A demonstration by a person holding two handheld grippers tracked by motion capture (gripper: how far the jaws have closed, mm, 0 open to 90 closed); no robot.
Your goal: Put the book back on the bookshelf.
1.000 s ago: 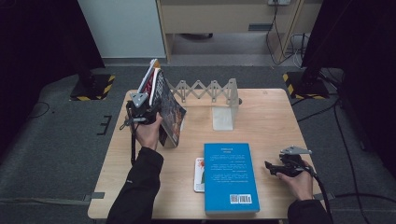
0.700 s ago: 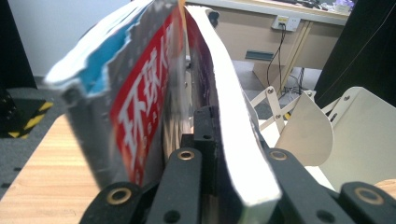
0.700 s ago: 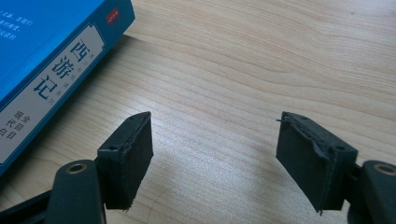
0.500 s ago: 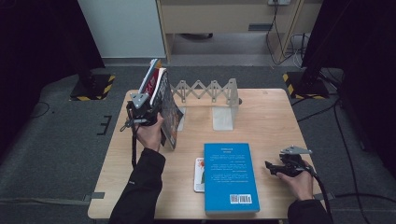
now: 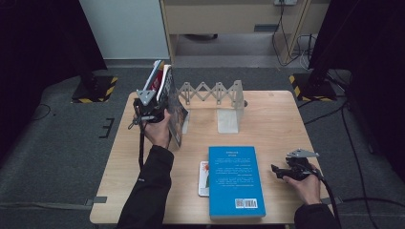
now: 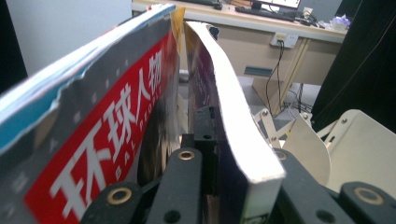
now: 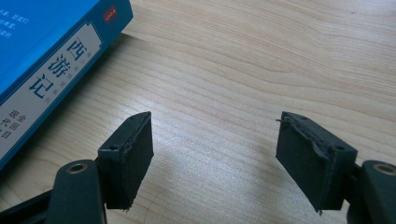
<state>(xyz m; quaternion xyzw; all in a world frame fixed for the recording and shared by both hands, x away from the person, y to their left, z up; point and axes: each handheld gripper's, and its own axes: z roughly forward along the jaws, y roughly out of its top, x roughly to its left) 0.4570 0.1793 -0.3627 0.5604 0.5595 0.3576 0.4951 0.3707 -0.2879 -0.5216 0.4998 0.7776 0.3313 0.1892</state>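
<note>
My left gripper [image 5: 162, 106] holds a dark-covered book [image 5: 176, 121] upright at the table's back left, by the left end of a white folding book rack [image 5: 210, 90]. In the left gripper view its jaws [image 6: 236, 154] are shut on that book's white page block [image 6: 233, 126]. A magazine with a red band [image 6: 116, 135] leans close beside it, outside one jaw. My right gripper [image 5: 278, 171] rests near the front right, open, with bare wood between its pads [image 7: 215, 149]. A blue book [image 5: 235, 179] lies flat just left of it, its spine [image 7: 51, 70] near one pad.
A small white booklet [image 5: 204, 179] pokes out from under the blue book's left side. The rack's white end plate [image 5: 229, 119] stands at the middle back of the wooden table [image 5: 282, 119]. Grey floor surrounds the table.
The book and magazine in my left gripper have tipped a little more upright. My right gripper has stayed where it was.
</note>
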